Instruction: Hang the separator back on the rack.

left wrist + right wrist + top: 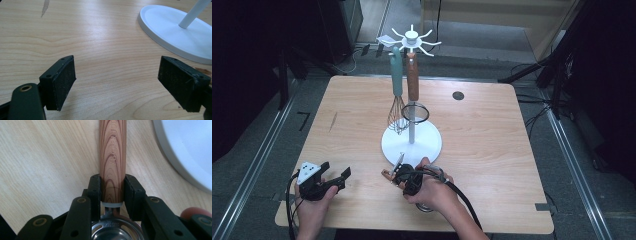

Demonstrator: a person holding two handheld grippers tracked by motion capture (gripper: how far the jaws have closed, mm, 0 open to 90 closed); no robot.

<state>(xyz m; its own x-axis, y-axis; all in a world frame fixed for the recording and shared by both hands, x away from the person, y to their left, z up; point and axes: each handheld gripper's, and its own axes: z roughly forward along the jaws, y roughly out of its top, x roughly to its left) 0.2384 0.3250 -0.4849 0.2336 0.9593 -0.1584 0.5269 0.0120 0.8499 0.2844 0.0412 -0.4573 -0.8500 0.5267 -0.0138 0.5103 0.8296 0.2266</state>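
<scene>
Right gripper around wooden handle

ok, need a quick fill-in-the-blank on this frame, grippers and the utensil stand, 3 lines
1. The right gripper is shut on a utensil's ____ handle.
2. The left gripper is ____, with bare table between its fingers.
3. On the white stand, a whisk hangs by its ____-coloured handle.

Missing words: wooden; open; teal
</scene>
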